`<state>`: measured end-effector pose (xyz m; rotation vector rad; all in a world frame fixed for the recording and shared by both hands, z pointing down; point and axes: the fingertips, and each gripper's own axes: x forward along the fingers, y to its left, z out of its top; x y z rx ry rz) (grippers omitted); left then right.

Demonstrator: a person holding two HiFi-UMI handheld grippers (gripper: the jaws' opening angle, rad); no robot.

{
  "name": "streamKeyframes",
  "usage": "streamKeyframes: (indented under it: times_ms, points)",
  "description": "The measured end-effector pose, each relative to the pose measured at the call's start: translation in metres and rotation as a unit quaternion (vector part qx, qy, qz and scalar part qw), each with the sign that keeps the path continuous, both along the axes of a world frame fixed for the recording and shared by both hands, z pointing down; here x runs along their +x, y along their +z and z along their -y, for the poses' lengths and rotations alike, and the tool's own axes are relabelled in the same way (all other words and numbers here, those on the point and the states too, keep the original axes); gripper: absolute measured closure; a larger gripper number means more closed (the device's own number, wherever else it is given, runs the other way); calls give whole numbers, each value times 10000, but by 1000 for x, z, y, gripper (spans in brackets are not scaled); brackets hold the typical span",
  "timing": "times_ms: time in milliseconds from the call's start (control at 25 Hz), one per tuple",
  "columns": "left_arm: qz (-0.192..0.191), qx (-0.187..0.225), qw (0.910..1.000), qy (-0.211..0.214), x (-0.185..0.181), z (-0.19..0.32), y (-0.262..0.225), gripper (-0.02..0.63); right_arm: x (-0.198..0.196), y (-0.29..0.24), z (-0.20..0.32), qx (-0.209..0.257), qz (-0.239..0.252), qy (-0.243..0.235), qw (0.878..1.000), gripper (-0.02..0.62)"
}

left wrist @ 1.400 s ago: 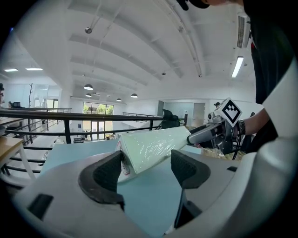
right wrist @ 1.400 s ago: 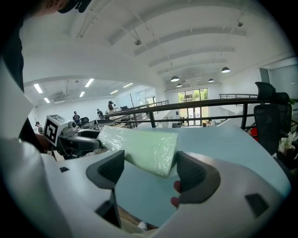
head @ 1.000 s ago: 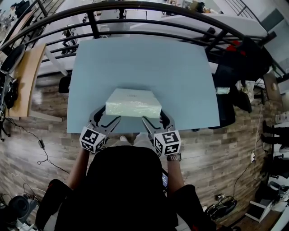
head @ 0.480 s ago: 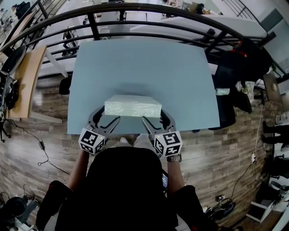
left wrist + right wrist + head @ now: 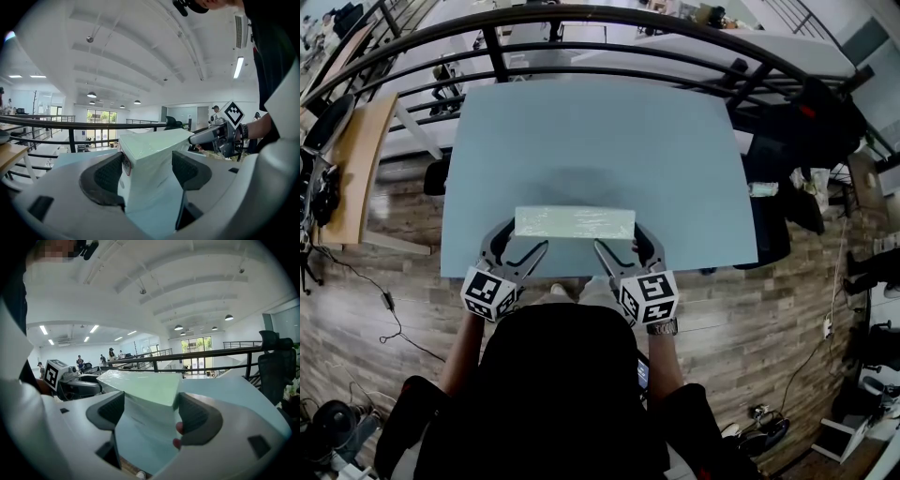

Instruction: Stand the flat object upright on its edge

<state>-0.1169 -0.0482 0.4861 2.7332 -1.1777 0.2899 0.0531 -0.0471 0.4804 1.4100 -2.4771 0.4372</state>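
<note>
A pale green wrapped flat block [image 5: 575,222] stands on its long edge near the front of the light blue table [image 5: 600,131]; from above only its narrow top edge shows. My left gripper [image 5: 522,237] is shut on the block's left end, and my right gripper [image 5: 617,237] is shut on its right end. In the left gripper view the block [image 5: 152,147] fills the gap between the dark pads [image 5: 105,176], with a small label at its corner. The right gripper view shows the block [image 5: 143,392] wedged between the pads [image 5: 197,416], with the other gripper behind it.
The table's front edge [image 5: 581,272] lies just under the grippers. A black curved railing [image 5: 581,17] runs behind the table. A wooden desk [image 5: 356,159] and a dark chair [image 5: 434,175] stand to the left, over wood flooring.
The block has tipped up from a slant to standing on its edge; its broad face no longer shows from above. Both grippers stayed at its ends.
</note>
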Motion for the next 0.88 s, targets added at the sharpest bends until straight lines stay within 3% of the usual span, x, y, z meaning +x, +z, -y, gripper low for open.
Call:
streamKeyframes:
  times_ms: [160, 880]
  points:
    - [38, -61, 10000, 20, 2, -1, -1, 293, 1, 2, 1, 63, -276, -9, 9996, 261]
    - [101, -52, 9999, -6, 0, 4, -3, 293, 0, -1, 15, 105, -185, 105, 9997, 261]
